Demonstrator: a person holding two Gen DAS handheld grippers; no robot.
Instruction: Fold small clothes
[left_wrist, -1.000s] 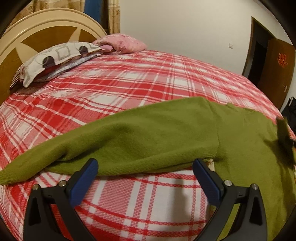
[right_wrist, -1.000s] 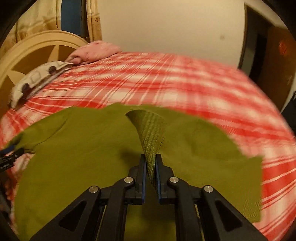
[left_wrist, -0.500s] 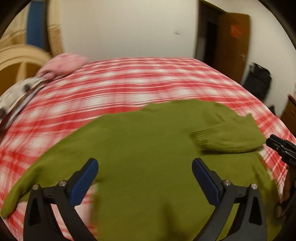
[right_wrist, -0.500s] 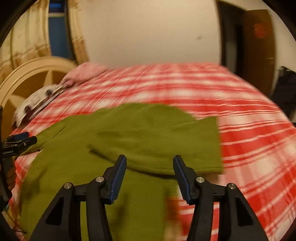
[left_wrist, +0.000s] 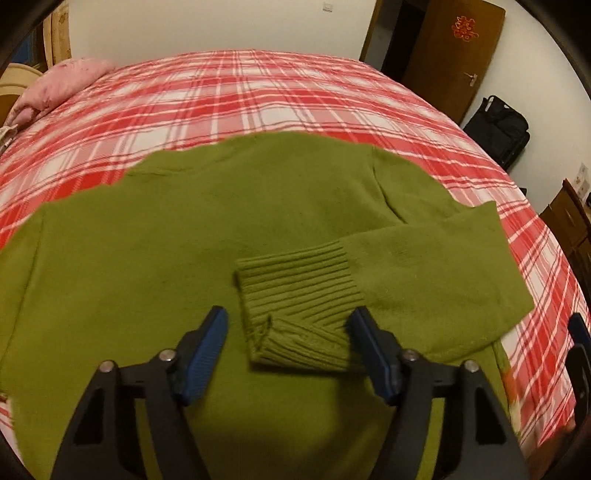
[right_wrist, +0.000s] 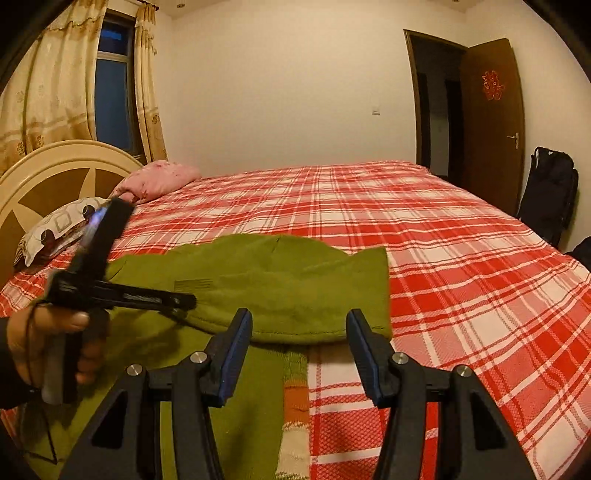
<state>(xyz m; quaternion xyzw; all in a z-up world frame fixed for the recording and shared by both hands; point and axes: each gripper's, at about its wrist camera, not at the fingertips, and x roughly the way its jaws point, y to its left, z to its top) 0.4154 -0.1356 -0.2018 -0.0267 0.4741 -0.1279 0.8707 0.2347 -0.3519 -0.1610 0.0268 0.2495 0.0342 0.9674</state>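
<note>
A small green knit sweater (left_wrist: 184, 236) lies flat on the red plaid bed (left_wrist: 258, 96). Its right sleeve (left_wrist: 424, 266) is folded across the body, and the ribbed cuff (left_wrist: 295, 295) lies in the middle. My left gripper (left_wrist: 290, 328) is open and empty, its blue pads straddling the cuff just above it. My right gripper (right_wrist: 299, 332) is open and empty, low over the sweater's right edge (right_wrist: 295, 280). The left gripper also shows in the right wrist view (right_wrist: 184, 301), held by a hand over the sweater.
Pillows (right_wrist: 159, 177) and a cream headboard (right_wrist: 55, 173) stand at the bed's left end. A brown door (right_wrist: 491, 122) and a black bag (right_wrist: 546, 192) stand beyond the bed's right side. A striped hem (right_wrist: 295, 398) shows near the right gripper.
The right gripper has let go of the sleeve cuff, opened and drawn back. The sleeve now lies folded on the body. The left gripper swung right, from the left sleeve to over the cuff.
</note>
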